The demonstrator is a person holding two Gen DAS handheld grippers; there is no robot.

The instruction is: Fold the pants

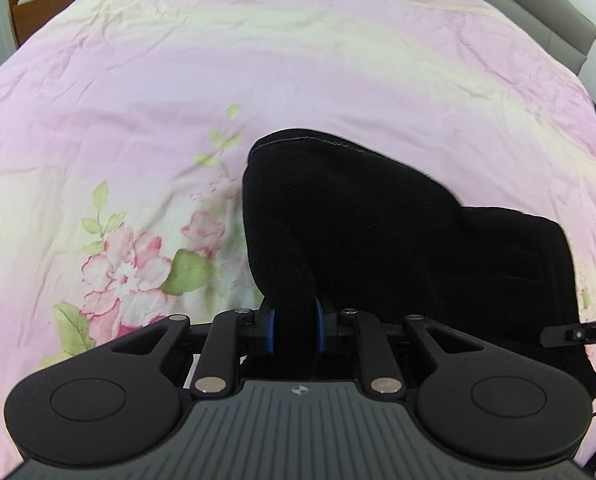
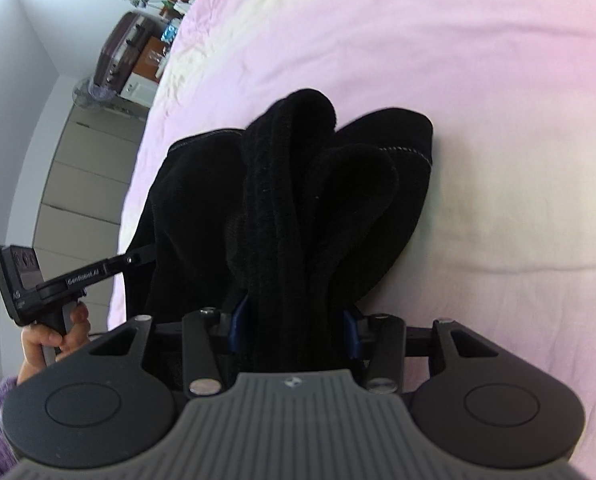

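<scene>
Black pants (image 1: pixel 378 220) hang bunched over a pink floral bed cover (image 1: pixel 137 100). My left gripper (image 1: pixel 294 326) is shut on a thick fold of the pants, which runs up between its blue pads (image 1: pixel 271 328). My right gripper (image 2: pixel 293 330) is shut on a wider bundle of several layers of the pants (image 2: pixel 298 200), with stitched hems showing at the top. Part of the right gripper (image 1: pixel 578 334) shows at the right edge of the left wrist view. The left gripper (image 2: pixel 133 260) and the hand holding it show at the left of the right wrist view.
The bed cover (image 2: pixel 458 80) fills most of both views. A grey headboard (image 1: pixel 538 4) stands at the far right. A wooden desk (image 1: pixel 29 8) with clutter sits beyond the bed's far left corner. A dark suitcase (image 2: pixel 121 48) and white drawers stand by the wall.
</scene>
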